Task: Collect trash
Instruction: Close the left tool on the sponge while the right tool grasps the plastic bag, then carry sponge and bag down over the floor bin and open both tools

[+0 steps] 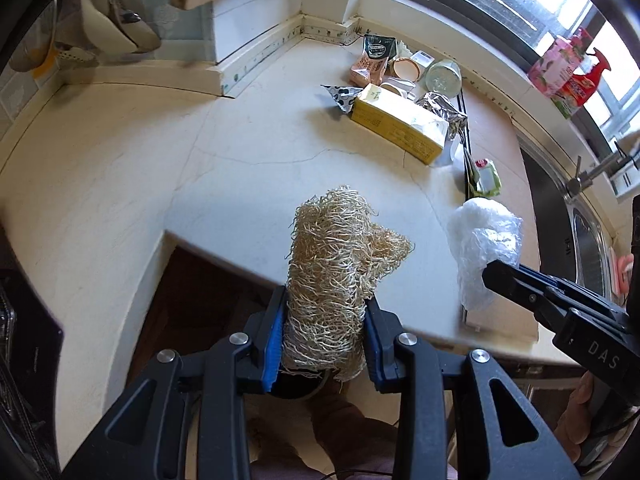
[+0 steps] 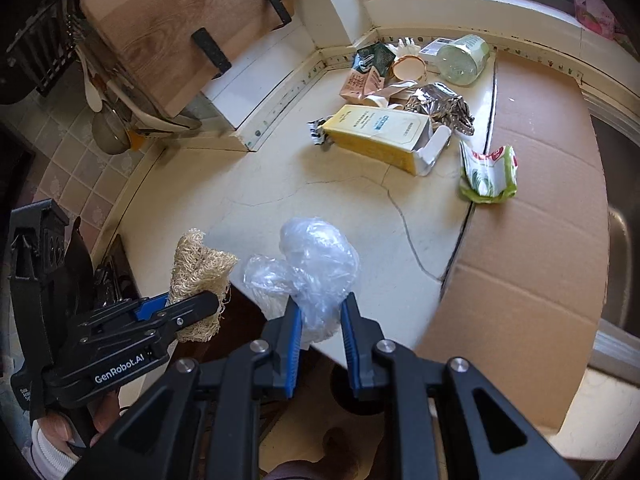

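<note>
My left gripper (image 1: 324, 322) is shut on a tan loofah sponge (image 1: 336, 264), held above the front edge of the pale counter (image 1: 260, 168). Beside it my right gripper (image 2: 319, 322) is shut on a crumpled clear plastic wrap (image 2: 316, 268), also over the counter's edge. In the right wrist view the loofah sponge (image 2: 198, 268) and left gripper (image 2: 188, 306) show at the lower left. The plastic wrap (image 1: 484, 240) appears at the right in the left wrist view. More trash lies at the back: a yellow carton (image 2: 380, 136), crumpled foil (image 2: 440, 106), a green wrapper (image 2: 490, 174).
Brown cardboard (image 2: 532, 232) covers the counter's right part beside a steel sink (image 1: 588, 240). A wooden cutting board (image 2: 180, 28) leans in a rack at the back left. A jar (image 2: 464, 58), snack bags (image 2: 366, 76) and a tape ring crowd the far corner.
</note>
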